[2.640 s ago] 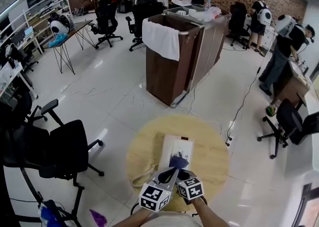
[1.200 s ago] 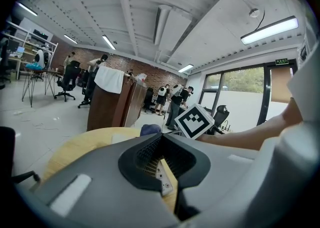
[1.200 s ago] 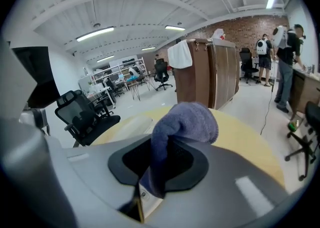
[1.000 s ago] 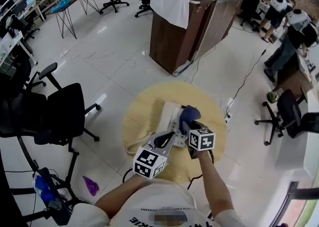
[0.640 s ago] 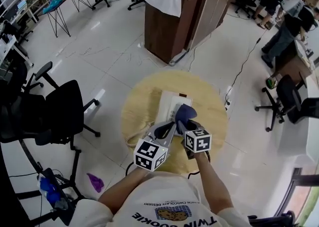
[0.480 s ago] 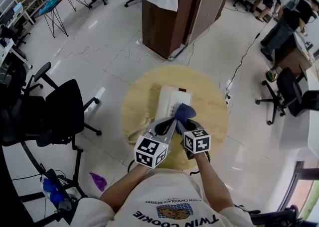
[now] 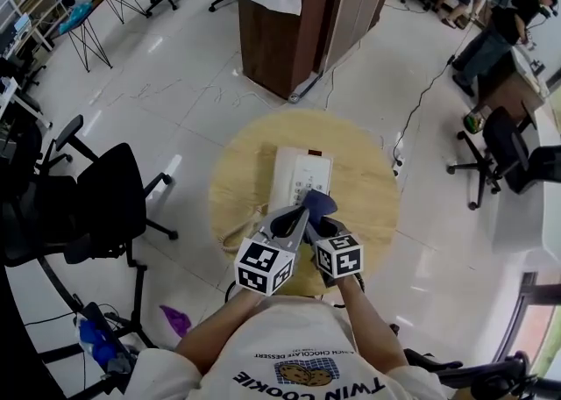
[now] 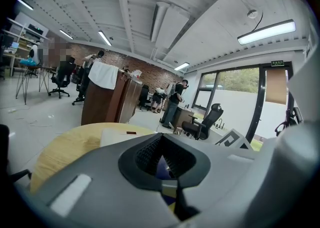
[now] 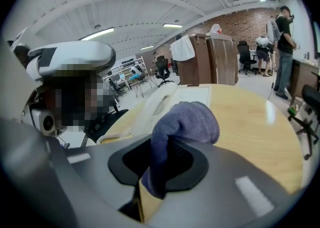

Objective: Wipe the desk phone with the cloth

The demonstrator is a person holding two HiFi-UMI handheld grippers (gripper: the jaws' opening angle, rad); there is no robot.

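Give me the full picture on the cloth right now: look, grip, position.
The cloth is a small blue-purple piece that looks like soft terry. It is bunched into a rounded wad. The right gripper has its jaws clamped on the lower fold, so the wad bulges out past them. From the head view the cloth sits over the near end of the white desk phone by the keypad. Actual contact with the phone cannot be confirmed.

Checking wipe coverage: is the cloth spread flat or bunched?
Bunched: the cloth bulges as a wad from the right gripper, whose jaws are shut on it.
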